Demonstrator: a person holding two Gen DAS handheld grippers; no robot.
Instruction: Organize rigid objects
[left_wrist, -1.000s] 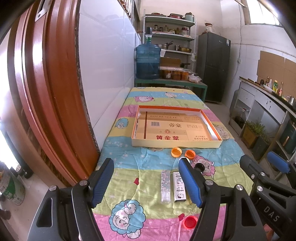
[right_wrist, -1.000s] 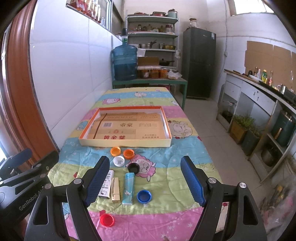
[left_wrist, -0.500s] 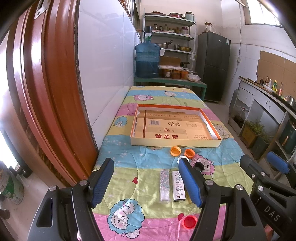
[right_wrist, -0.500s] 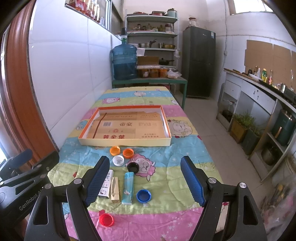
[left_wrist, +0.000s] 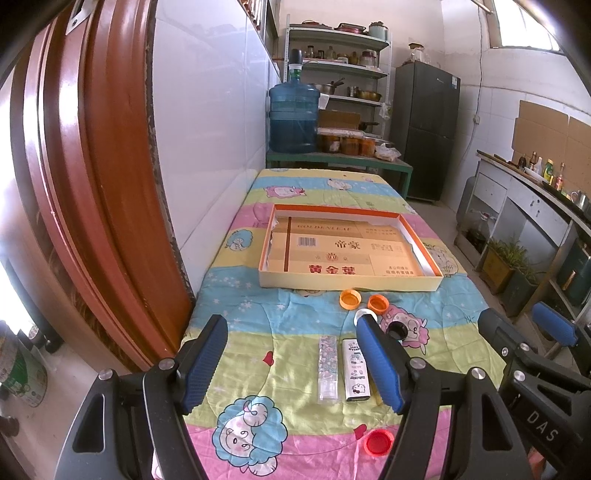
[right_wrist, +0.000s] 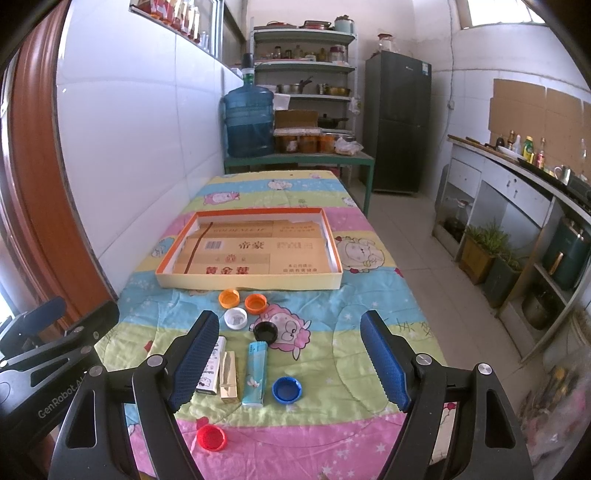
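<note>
A shallow cardboard tray (left_wrist: 351, 284) (right_wrist: 247, 281) with an orange rim lies mid-table. In front of it are two orange caps (right_wrist: 229, 297) (right_wrist: 255, 303), a white cap (right_wrist: 235, 318), a black cap (right_wrist: 265, 331), a blue cap (right_wrist: 286, 390) and a red cap (right_wrist: 210, 437). Several lighters lie side by side: a clear patterned one (left_wrist: 328, 363), a white one (left_wrist: 355, 365), a gold one (right_wrist: 229, 376) and a light blue one (right_wrist: 255, 373). My left gripper (left_wrist: 291, 363) and right gripper (right_wrist: 286, 360) are both open and empty, held above the near table edge.
The table has a cartoon-print quilt (right_wrist: 369, 325). A white tiled wall (left_wrist: 207, 147) and a red-brown door frame (left_wrist: 92, 184) run along the left. A green table with a water jug (right_wrist: 249, 122), shelves and a fridge stand at the back; cabinets line the right.
Both views have shifted very slightly; the objects on the table have not moved. Both grippers stay open.
</note>
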